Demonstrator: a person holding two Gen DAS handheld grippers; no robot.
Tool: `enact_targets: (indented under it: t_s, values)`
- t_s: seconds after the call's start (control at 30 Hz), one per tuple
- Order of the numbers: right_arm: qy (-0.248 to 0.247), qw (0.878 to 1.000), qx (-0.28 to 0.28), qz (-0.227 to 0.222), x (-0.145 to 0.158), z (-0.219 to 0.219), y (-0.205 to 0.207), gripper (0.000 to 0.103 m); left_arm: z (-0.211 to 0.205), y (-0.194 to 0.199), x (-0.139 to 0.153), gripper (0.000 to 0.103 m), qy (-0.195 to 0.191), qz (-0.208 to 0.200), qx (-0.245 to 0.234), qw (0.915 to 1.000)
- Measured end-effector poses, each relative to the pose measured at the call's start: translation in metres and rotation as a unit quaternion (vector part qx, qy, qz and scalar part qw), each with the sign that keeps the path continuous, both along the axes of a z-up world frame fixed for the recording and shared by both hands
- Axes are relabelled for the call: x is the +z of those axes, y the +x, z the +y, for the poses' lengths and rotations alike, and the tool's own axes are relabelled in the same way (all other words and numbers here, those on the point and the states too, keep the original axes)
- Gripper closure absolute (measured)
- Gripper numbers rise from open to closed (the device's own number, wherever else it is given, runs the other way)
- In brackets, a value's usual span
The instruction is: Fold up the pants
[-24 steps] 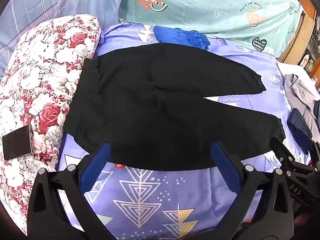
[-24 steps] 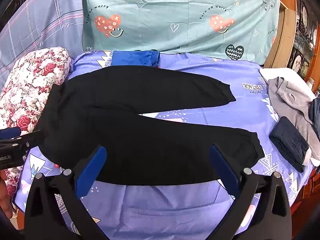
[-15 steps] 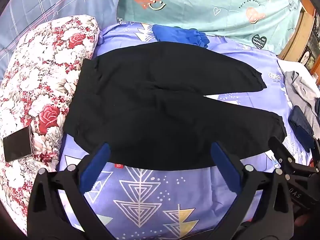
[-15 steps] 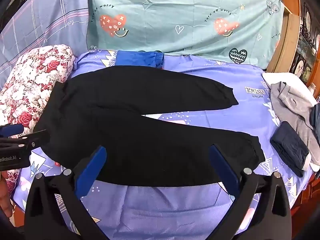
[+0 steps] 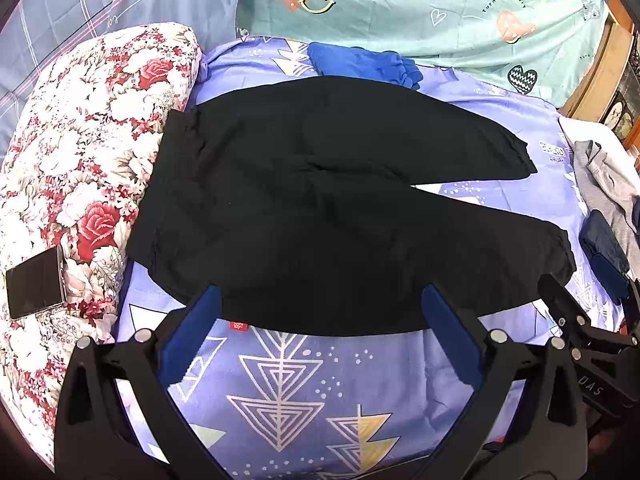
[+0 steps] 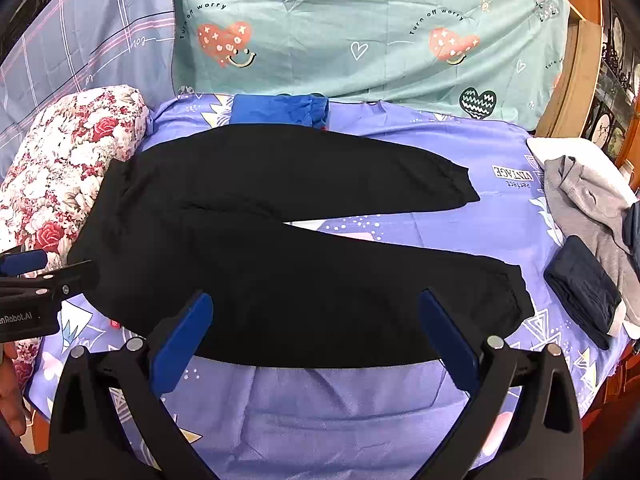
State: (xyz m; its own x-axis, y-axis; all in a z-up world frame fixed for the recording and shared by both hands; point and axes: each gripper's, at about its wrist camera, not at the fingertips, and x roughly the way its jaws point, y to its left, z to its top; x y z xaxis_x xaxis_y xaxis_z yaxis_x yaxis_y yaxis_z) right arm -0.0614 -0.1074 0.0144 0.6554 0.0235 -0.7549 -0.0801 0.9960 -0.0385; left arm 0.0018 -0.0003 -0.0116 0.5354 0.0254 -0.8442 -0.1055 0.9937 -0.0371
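Black pants [image 5: 320, 208] lie flat on the purple patterned bedsheet [image 5: 304, 392], waistband at the left by the floral pillow, both legs spread to the right in a V. They also show in the right wrist view [image 6: 280, 248]. My left gripper [image 5: 320, 320] is open and empty, hovering over the near edge of the pants. My right gripper [image 6: 316, 320] is open and empty, above the near leg. The left gripper's body shows at the left edge of the right wrist view [image 6: 28, 300].
A floral pillow [image 5: 80, 152] with a black phone [image 5: 34, 282] on it lies left. A folded blue garment [image 5: 360, 64] sits at the far side. A folded dark item [image 6: 584, 284] and grey clothes [image 6: 588, 200] lie right. A teal sheet [image 6: 360, 28] hangs behind.
Both grippers have drifted slightly; the view of the pants shifts a little. The pants have not moved and both grippers stay open.
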Motion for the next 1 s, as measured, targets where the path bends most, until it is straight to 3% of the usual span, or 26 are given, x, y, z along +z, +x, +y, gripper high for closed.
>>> enact_targets:
  t_s: [1.0]
  values:
    - [-0.002, 1.0, 0.006, 0.009, -0.0017, 0.0035, 0.0035, 0.001, 0.0023, 0.0053, 0.0021, 0.002, 0.004, 0.006, 0.002, 1.0]
